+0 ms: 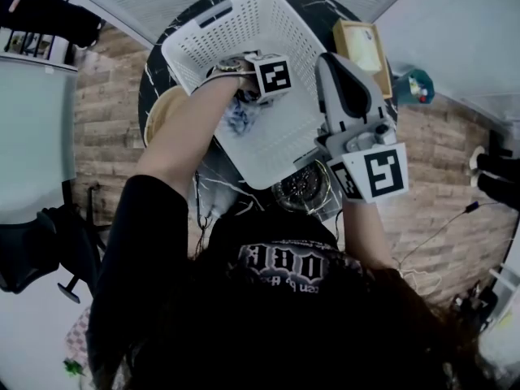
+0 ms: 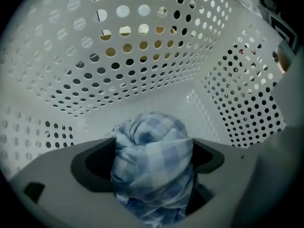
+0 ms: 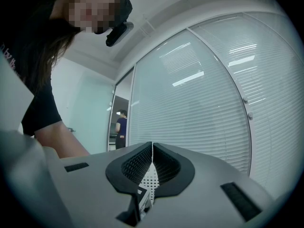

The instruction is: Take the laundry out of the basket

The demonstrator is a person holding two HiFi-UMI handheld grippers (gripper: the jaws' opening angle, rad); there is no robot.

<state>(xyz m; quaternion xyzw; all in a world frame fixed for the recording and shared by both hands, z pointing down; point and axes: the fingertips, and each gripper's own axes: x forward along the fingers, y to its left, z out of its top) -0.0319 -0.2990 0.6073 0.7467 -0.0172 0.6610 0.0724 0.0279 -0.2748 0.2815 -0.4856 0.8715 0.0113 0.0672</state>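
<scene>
While the round dark table [image 1: 153, 84] carries everything, we see the white plastic basket [image 1: 244, 15] taking up most of its top, holed walls all round and its mouth open towards us. A flat cardboard box [image 1: 357, 45] lies just beside the basket's far right corner.

Our right gripper [image 3: 152, 148] sits at the basket's near right edge. Its jaws are drawn almost together with a thin strip of holed white wall pinched between them, so we take it to be steadying the basket by its rim. Its own view looks up past that at a glass wall with blinds.

Our left gripper [image 2: 153, 148] reaches down inside the basket. Its jaws are closed around a bunched blue-and-white checked cloth [image 2: 151, 127], which bulges up between them and hangs in folds below. That cloth is inside the basket, low and near the middle. We cannot tell whether its lower part rests on the floor of the basket. The floor and walls that show around it look bare, so this seems to be the only piece of laundry in sight.

We judge the grasp to be made and the lift-out not yet begun. The next move calls for raising the left gripper straight up with the clamp kept firm, high enough that the hanging folds clear the rim. The right gripper should hold the light basket down meanwhile so it does not rise with the cloth. Then we carry the cloth aside to a bare part of the table.
</scene>
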